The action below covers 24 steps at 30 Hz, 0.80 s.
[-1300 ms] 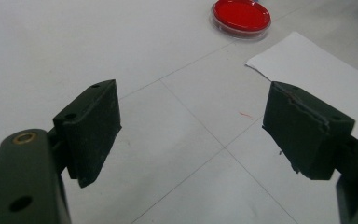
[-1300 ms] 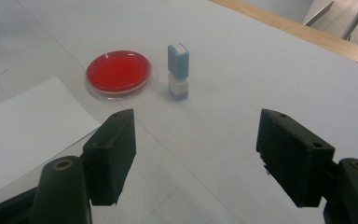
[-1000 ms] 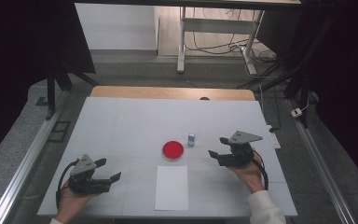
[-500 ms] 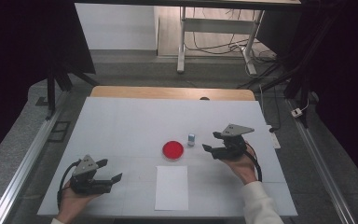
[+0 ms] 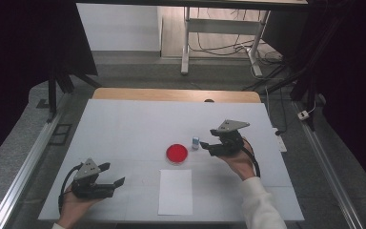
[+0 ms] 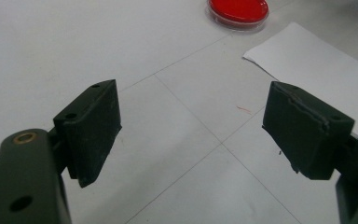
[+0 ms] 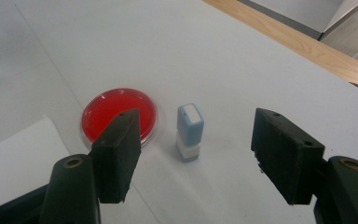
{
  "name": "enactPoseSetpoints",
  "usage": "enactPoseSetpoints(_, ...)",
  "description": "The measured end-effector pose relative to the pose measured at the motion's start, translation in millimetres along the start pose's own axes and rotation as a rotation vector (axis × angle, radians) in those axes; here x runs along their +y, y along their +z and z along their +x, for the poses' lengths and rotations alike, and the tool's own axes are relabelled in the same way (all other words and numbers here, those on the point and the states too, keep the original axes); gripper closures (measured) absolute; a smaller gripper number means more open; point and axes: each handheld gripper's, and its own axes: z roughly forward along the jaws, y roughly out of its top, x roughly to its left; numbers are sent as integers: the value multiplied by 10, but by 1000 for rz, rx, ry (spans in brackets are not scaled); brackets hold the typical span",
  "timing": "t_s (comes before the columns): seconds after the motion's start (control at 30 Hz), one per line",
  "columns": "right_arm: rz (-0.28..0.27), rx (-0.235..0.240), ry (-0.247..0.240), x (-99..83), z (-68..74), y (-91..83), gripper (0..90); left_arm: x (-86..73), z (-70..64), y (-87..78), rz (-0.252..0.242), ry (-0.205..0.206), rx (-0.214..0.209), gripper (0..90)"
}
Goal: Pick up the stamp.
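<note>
1. Right arm: in the high view the forearm, in a white sleeve, enters from the bottom right and angles up and leftward. The right hand [image 5: 240, 160] carries the right gripper [image 5: 204, 145] with its jaws pointing left, toward the table's centre.
2. Right gripper: jaws spread wide, nothing between the pads. In the right gripper view the gap frames the small blue stamp [image 7: 190, 132], which stands ahead of the jaw tips and is touched by neither.
3. Left arm: the left hand [image 5: 76, 202] sits at the near left corner of the white table [image 5: 124, 124]. The left gripper [image 5: 114, 175] points right, well apart from the other items.
4. Left gripper: jaws wide apart and empty; bare tabletop lies between them in the left gripper view.
5. Stamp: upright, light blue body with a white label on top and a pale base. It stands just right of the red round dish [image 5: 177, 153], close to it but apart.
6. Dish: shallow, clear-rimmed, red inside, lying flat near the table's centre.
7. White paper sheet [image 5: 175, 191]: flat, on the near side of the dish, not touching it.
</note>
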Motion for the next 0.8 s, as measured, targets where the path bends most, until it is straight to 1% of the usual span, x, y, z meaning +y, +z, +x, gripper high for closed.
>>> enactPoseSetpoints(0.03, -3, 4, 8, 5, -6, 23, 335, 0, 3, -1, 1, -1, -1, 189)
enactPoseSetpoints(0.13, 8, 8, 9, 22, -15, 94, 340, -2, 8, 2, 6, 1, -2, 189)
enactPoseSetpoints(0.33, 31, 22, -7, 52, -1, 211, 351, -3, 1, 13, 13, 5, -6, 188)
enactPoseSetpoints(0.43, 48, 28, -6, 59, 1, 257, 353, -2, 3, 23, 18, 5, -7, 185)
enactPoseSetpoints(0.67, 62, 27, -2, 66, -35, 350, 357, -6, 9, 30, 22, 2, -6, 183)
enactPoseSetpoints(0.7, 58, 31, 4, 63, -37, 366, 357, -8, 11, 33, 22, 3, -4, 183)
enactPoseSetpoints(0.8, 54, 40, 2, 62, -22, 412, 363, -12, 15, 40, 28, 1, -7, 182)
